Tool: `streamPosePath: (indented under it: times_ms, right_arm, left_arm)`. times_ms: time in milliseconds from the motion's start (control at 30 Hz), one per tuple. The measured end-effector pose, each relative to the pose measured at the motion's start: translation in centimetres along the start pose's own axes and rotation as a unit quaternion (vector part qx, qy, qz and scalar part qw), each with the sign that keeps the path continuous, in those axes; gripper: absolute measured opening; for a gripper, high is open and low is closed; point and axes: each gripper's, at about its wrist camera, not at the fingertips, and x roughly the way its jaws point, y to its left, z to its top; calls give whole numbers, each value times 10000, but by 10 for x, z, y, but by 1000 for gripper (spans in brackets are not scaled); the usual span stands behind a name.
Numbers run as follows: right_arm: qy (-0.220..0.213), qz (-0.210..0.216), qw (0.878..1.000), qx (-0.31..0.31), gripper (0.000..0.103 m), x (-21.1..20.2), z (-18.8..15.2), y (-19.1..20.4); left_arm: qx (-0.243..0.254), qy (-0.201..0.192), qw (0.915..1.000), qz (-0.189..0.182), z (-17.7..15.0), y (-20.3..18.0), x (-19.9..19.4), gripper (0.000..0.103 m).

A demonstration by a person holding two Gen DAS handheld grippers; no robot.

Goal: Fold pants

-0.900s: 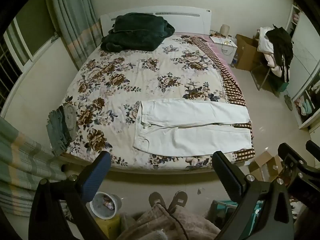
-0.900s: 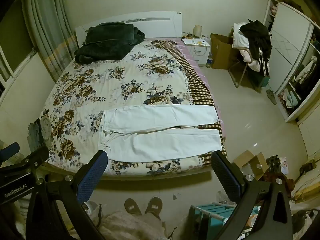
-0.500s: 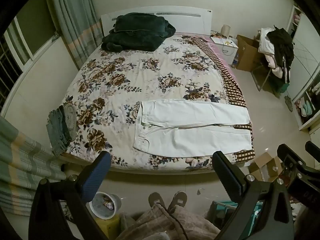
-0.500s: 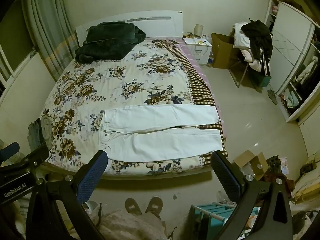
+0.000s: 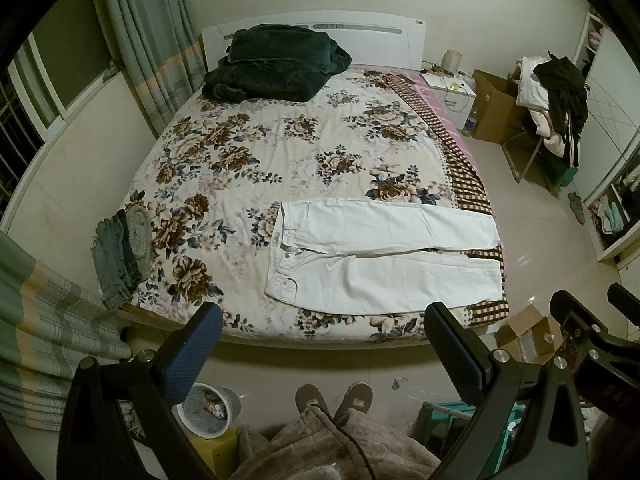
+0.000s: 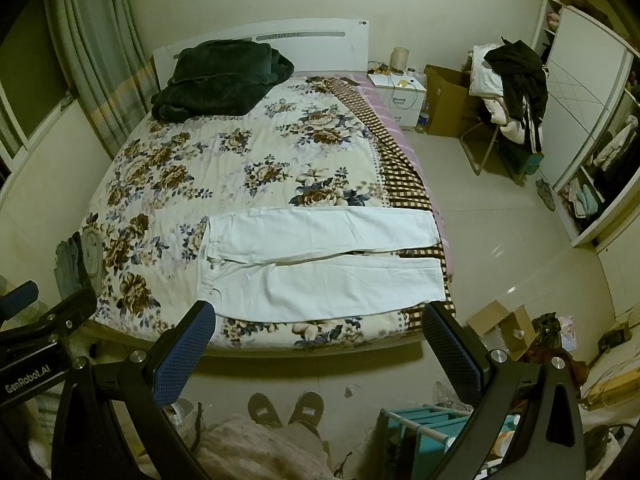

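Pants (image 5: 384,256) lie flat; left tongs (image 5: 320,344) and right tongs (image 6: 316,344) gape empty.

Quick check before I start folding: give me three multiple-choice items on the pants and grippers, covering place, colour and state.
1. Where do the pants lie?
A. near the bed's foot edge
B. against the headboard
C. on the floor

2. Their colour?
A. black
B. white
C. blue

3. The left hand-held gripper and right hand-held gripper are:
A. both clamped on cloth
B. one shut
C. both open, empty

Key: 1 A, they lie flat near the floral bedspread's near edge; 2 B, the cloth is plainly white; 3 C, the jaws stand wide with nothing between them.
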Motion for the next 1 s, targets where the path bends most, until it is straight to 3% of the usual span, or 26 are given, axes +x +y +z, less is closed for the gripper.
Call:
streamPosePath:
  times_ms: [200,400,1000]
  right_arm:
    - [-1,-4,10000,6,103,0,0,0]
    - [-57,-37,10000,50,103,6,-22,4]
    - [-2,-39,10000,40,103,11,-17,-3]
  left_arm:
    - [1,-7,10000,2,0,0,0,103]
    - [1,-11,10000,3,0,0,0,103]
    - [5,-16,10000,3,0,0,0,103]
